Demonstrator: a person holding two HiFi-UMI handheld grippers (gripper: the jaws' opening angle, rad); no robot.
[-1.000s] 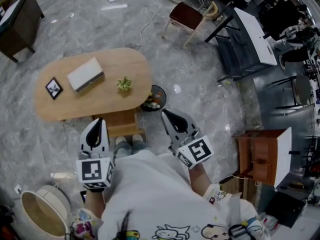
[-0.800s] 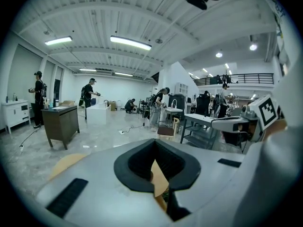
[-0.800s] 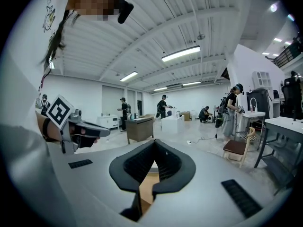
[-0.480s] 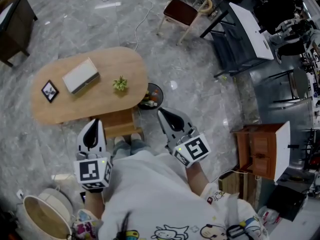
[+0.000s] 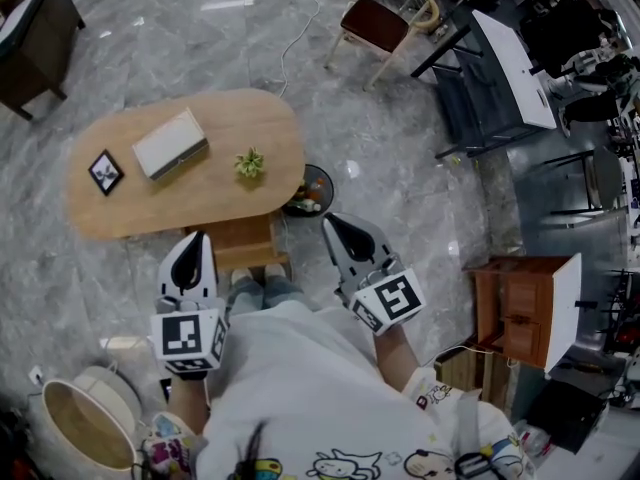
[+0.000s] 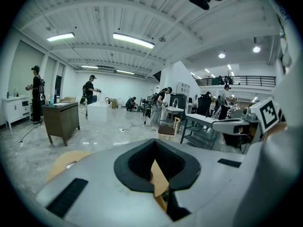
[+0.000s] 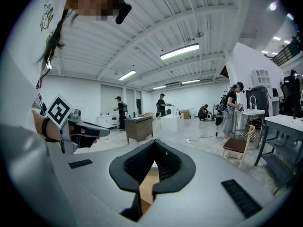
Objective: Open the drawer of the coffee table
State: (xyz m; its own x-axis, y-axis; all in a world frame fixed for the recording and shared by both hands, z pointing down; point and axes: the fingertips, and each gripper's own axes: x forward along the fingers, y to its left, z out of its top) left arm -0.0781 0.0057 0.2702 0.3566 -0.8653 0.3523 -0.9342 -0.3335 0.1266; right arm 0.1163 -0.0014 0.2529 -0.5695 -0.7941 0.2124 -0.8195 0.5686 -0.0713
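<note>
An oval wooden coffee table [image 5: 200, 203] stands on the marble floor in front of me. Its wooden drawer box [image 5: 238, 241] shows under the near edge, and I cannot tell how far it is pulled out. My left gripper [image 5: 194, 241] hovers just left of the box, shut and empty. My right gripper [image 5: 331, 226] is held to the right of it, apart from the table, also shut and empty. In the left gripper view the left gripper [image 6: 160, 193] has its jaws together, with table wood seen beyond. The right gripper [image 7: 141, 193] looks the same in its own view.
On the table lie a framed picture [image 5: 106, 173], a white box [image 5: 170, 145] and a small plant [image 5: 249, 164]. A dark bowl [image 5: 308, 195] sits on the floor by the table's right end. A basket [image 5: 85, 423] is near left, a wooden cabinet [image 5: 515, 308] right, a chair [image 5: 375, 26] beyond.
The head view sways a little. Both grippers stay where they were, shut.
</note>
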